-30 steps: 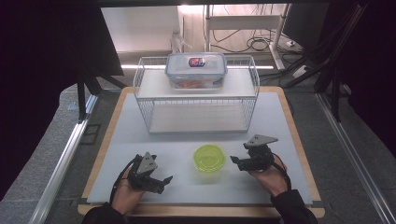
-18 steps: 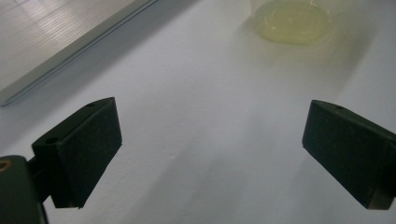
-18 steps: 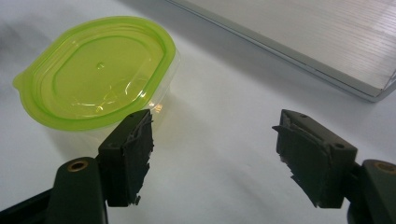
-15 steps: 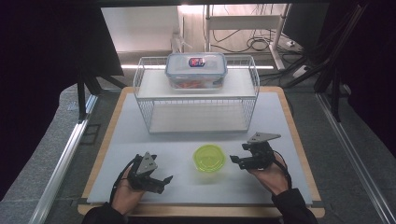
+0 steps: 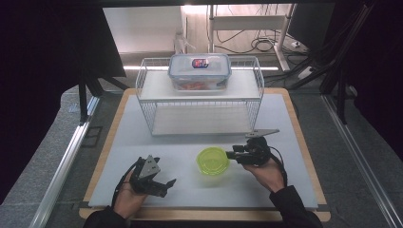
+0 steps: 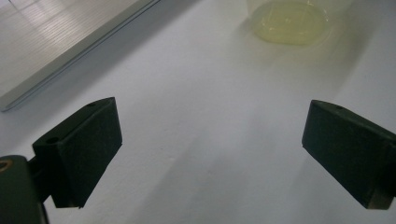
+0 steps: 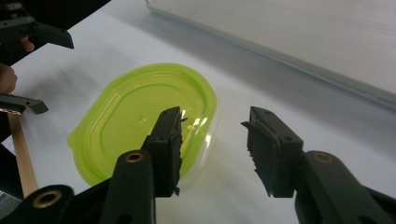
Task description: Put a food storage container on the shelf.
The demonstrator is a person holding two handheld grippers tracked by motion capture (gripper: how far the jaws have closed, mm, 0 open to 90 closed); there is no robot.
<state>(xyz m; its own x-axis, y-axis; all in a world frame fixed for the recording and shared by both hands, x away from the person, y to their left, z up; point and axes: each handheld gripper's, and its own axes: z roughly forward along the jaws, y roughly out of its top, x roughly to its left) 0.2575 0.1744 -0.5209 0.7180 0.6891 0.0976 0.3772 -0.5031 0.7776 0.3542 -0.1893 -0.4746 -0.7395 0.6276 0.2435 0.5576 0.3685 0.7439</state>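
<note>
With its fingers released astride the yellow-green container's rim, the right gripper could push the light tub across the counter, while the left gripper waits spread wide

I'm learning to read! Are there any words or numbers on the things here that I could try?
Sticker on the lid of the clear box on the wire rack: a red and blue label, too small and blurred to read.
Green lid: no words show.
White table: none.
</note>
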